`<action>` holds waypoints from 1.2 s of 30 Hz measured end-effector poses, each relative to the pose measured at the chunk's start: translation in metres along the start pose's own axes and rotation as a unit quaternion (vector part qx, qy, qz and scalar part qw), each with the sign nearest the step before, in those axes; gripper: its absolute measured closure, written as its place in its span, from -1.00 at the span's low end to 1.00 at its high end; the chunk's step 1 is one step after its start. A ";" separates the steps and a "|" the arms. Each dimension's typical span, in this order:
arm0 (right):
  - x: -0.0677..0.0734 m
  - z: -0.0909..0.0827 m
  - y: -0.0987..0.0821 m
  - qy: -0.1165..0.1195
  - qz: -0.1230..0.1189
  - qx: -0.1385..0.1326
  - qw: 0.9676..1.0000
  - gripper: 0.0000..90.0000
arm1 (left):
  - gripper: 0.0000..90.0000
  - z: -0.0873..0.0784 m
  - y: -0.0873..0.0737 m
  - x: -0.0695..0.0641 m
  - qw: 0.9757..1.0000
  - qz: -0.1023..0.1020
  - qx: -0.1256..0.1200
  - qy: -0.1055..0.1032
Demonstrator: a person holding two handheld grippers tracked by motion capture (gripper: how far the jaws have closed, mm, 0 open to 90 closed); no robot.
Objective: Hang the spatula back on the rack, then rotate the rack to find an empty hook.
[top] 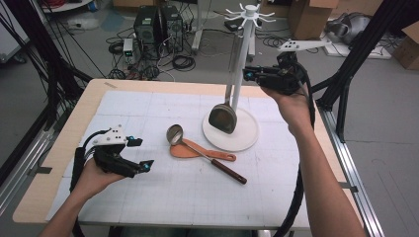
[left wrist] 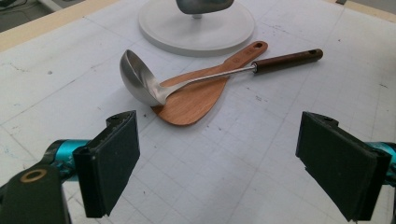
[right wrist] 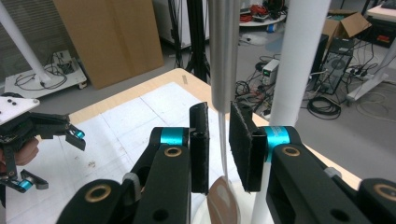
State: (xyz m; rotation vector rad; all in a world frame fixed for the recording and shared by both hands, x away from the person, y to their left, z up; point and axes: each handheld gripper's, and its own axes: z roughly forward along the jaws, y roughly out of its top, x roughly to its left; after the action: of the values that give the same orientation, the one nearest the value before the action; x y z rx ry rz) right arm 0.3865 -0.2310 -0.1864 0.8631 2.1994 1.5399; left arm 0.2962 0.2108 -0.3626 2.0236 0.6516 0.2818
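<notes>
Right gripper view: the right gripper [right wrist: 218, 149], jaws narrowed around but apparently clear of the hanging steel spatula's thin shank [right wrist: 222, 144] beside the white stand pole [right wrist: 299, 60], should be withdrawn straight, avoiding swing.

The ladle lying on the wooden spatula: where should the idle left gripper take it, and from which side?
Probably the ladle's dark wooden handle, which juts past the wooden spatula with bare mat on either side. Come from above, jaws across the handle. The bowl looks round and slick, and the thin steel shaft lies right over the spatula.
</notes>
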 end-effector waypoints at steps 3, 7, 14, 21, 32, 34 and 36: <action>0.000 -0.006 0.006 0.005 -0.002 -0.003 1.000 0.82 | -0.69 0.000 0.000 0.000 1.000 -0.001 0.000 0.002; 0.000 -0.011 0.013 0.013 -0.008 -0.003 1.000 0.93 | -0.69 -0.001 0.000 0.001 1.000 0.000 0.001 0.003; 0.001 -0.021 0.027 0.011 -0.019 -0.011 1.000 0.98 | -0.69 -0.001 0.000 0.001 1.000 -0.002 -0.001 0.004; -0.006 -0.030 0.034 0.016 -0.013 -0.014 1.000 0.99 | -0.69 -0.001 -0.001 0.000 1.000 0.000 0.000 0.003; -0.015 -0.034 0.040 0.012 -0.007 -0.020 1.000 0.99 | -0.69 -0.001 -0.001 0.002 1.000 -0.001 -0.001 0.001; -0.016 -0.035 0.043 0.008 -0.008 -0.019 1.000 0.99 | -0.69 -0.001 -0.001 0.001 1.000 -0.002 -0.001 0.001; -0.016 -0.035 0.044 0.007 -0.007 -0.018 1.000 0.99 | -0.69 -0.001 -0.001 0.001 1.000 0.001 0.001 0.002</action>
State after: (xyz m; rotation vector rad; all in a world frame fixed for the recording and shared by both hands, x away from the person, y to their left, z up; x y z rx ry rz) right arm 0.3909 -0.2565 -0.1339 0.8266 2.1757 1.5784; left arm 0.2962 0.2129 -0.3627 2.0268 0.6526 0.2862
